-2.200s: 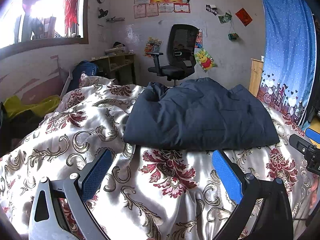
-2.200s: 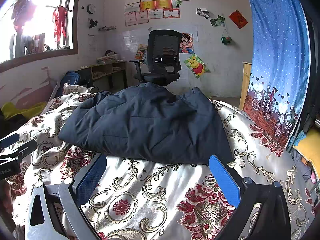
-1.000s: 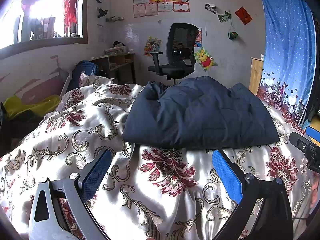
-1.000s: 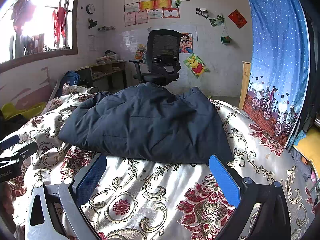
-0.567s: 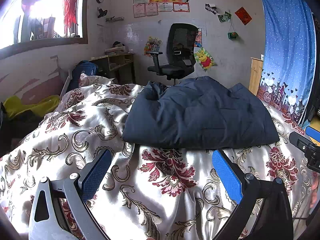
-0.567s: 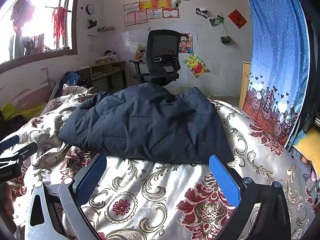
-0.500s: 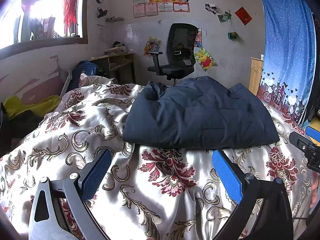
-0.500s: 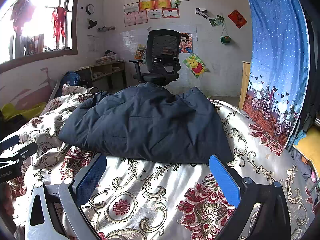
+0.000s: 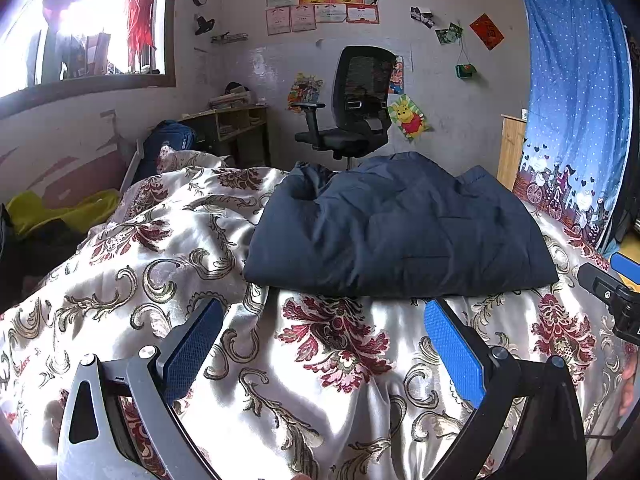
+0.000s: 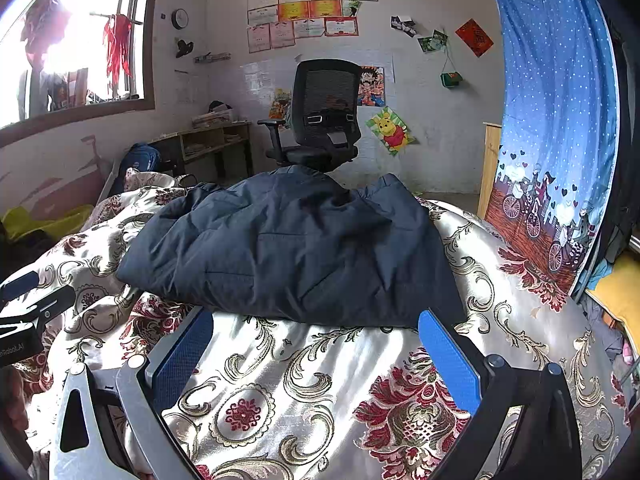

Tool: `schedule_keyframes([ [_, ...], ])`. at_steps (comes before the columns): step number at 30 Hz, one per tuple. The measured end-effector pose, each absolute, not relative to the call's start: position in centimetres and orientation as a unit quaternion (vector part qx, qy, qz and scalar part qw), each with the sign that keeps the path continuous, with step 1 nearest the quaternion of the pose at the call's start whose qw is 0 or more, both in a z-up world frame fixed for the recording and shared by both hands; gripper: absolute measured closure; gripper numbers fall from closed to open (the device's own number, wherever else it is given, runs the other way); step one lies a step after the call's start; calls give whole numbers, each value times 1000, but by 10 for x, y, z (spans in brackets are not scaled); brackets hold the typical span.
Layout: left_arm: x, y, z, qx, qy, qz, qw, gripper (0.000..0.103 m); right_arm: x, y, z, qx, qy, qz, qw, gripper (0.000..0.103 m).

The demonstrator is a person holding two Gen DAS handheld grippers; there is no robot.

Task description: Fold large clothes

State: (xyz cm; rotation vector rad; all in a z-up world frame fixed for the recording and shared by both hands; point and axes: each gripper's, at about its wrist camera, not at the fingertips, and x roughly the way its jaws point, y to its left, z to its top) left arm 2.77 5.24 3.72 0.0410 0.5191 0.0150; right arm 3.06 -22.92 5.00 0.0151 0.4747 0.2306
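Note:
A dark navy padded jacket (image 9: 400,232) lies folded into a rough rectangle on the bed, also filling the middle of the right wrist view as the same jacket (image 10: 296,244). My left gripper (image 9: 324,336) hovers open over the bedspread just in front of the jacket's near edge, nothing between its blue pads. My right gripper (image 10: 316,346) is open too, a short way before the jacket's near hem and apart from it. Each gripper shows at the edge of the other's view.
The bed wears a shiny cream bedspread (image 9: 320,380) with red flowers and gold scrolls. A black office chair (image 9: 352,100) stands beyond the bed. A blue curtain (image 10: 560,120) hangs at the right, a window (image 9: 72,28) and low shelf at the left.

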Motion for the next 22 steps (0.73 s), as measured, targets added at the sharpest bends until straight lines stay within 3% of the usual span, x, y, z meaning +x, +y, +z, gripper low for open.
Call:
schedule_keyframes([
  [22, 27, 49, 33, 29, 264, 16, 964, 4, 31, -229, 50, 8, 236, 115, 965, 0],
])
